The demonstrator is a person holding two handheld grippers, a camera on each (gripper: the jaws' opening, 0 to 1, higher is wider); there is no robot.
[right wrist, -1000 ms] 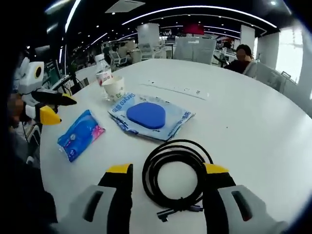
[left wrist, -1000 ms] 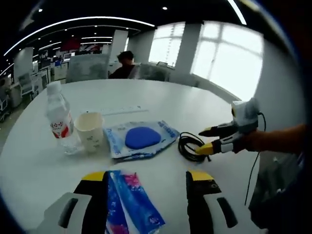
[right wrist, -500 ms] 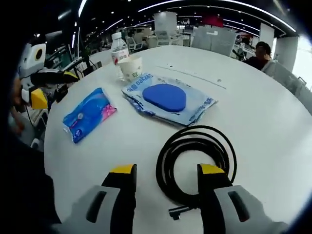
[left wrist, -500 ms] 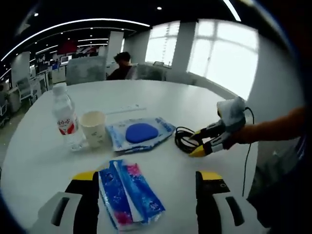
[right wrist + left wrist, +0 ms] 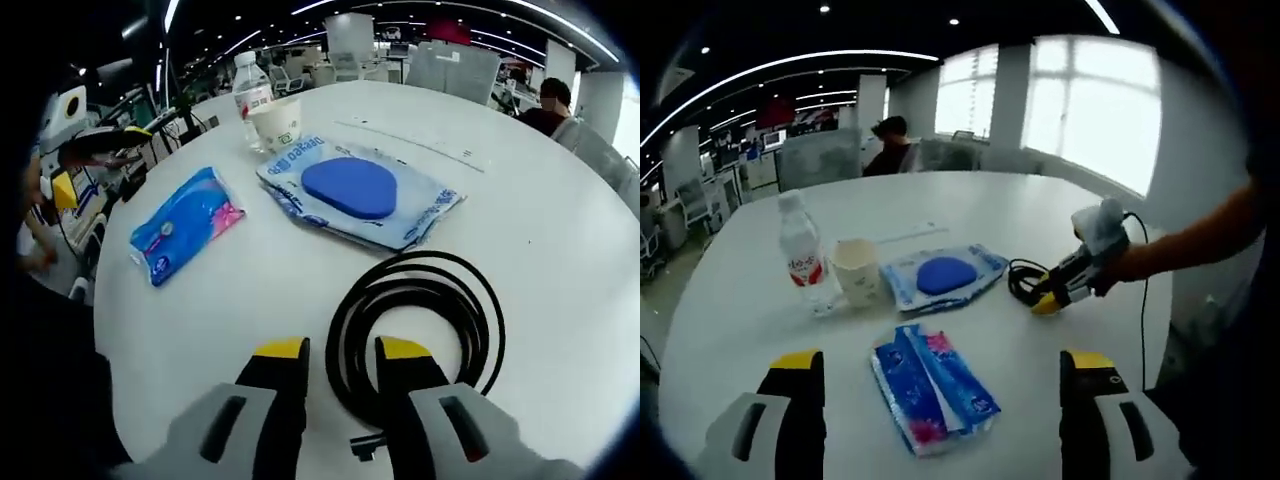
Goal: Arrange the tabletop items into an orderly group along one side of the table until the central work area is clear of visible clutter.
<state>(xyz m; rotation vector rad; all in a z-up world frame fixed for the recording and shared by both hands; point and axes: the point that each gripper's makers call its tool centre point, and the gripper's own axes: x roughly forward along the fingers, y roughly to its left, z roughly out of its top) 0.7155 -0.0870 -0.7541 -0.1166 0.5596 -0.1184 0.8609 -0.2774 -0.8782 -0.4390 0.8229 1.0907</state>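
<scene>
Where the right gripper (image 5: pixel 335 355) meets the table (image 5: pixel 560 250), jaws drawn nearly together around one strand of the coiled black cable (image 5: pixel 420 320), near side of the loop pinched between the yellow tips. Cable flat on the table, plug end just beside the right jaw. Same gripper (image 5: pixel 1052 297) visible in the left gripper view, tips down at the cable (image 5: pixel 1025 282), held by a bare forearm. Beyond the cable, a clear packet with a blue oval pad (image 5: pixel 352 188); past that, a paper cup (image 5: pixel 275 122) with a water bottle (image 5: pixel 249 92) touching or just behind it. Blue and pink tissue pack (image 5: pixel 185 222) lying apart, to the left of the packet.

Left gripper (image 5: pixel 940 375) raised, jaws spread wide, nothing between them; tissue pack (image 5: pixel 935 385) on the table below the gap. Seated person (image 5: pixel 890 145) at the far side of the table.
</scene>
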